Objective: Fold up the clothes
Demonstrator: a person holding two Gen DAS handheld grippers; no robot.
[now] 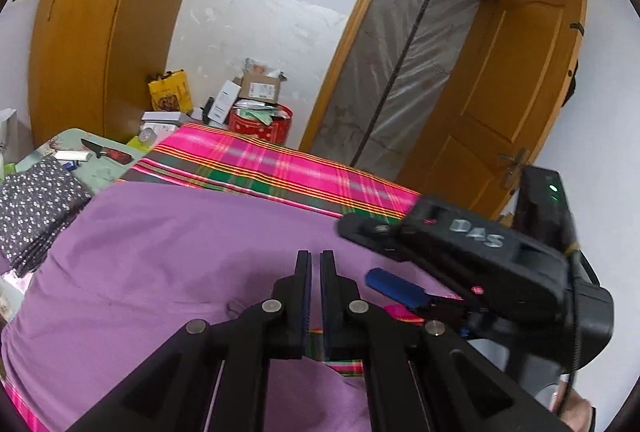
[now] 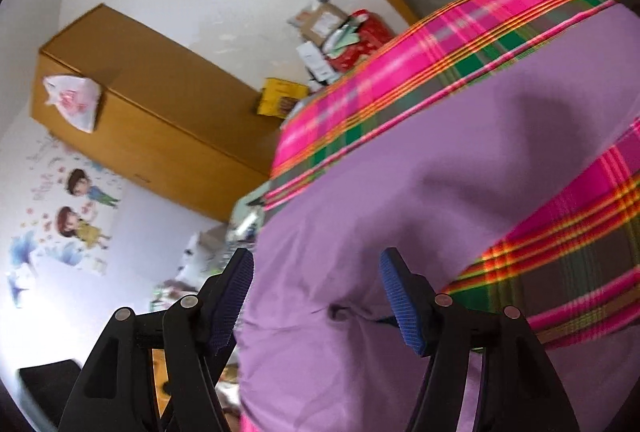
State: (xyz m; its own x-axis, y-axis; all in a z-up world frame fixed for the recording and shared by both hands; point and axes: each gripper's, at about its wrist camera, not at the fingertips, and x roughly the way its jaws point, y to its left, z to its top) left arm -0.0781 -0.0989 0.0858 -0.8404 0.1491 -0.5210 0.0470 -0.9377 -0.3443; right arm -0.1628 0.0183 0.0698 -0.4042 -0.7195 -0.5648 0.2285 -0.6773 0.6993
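A purple garment [image 1: 168, 252] lies spread flat on a bed covered with a pink, green and orange plaid sheet [image 1: 256, 160]. My left gripper [image 1: 316, 264] hovers over the garment's near part, its jaws shut with only a thin slit and nothing seen between them. My right gripper [image 1: 370, 254] comes in from the right, open, one blue pad [image 1: 396, 286] showing just above the cloth. In the right wrist view the right gripper [image 2: 316, 276] stands wide open over the purple garment [image 2: 400, 192], nothing held.
A folded dark floral cloth [image 1: 32, 208] lies at the bed's left edge. Beside it a pale green table [image 1: 100, 172] carries a knife [image 1: 106, 152]. Boxes and a red bin [image 1: 260, 120] stand by the wall, between a wooden wardrobe [image 1: 92, 32] and an open door [image 1: 520, 92].
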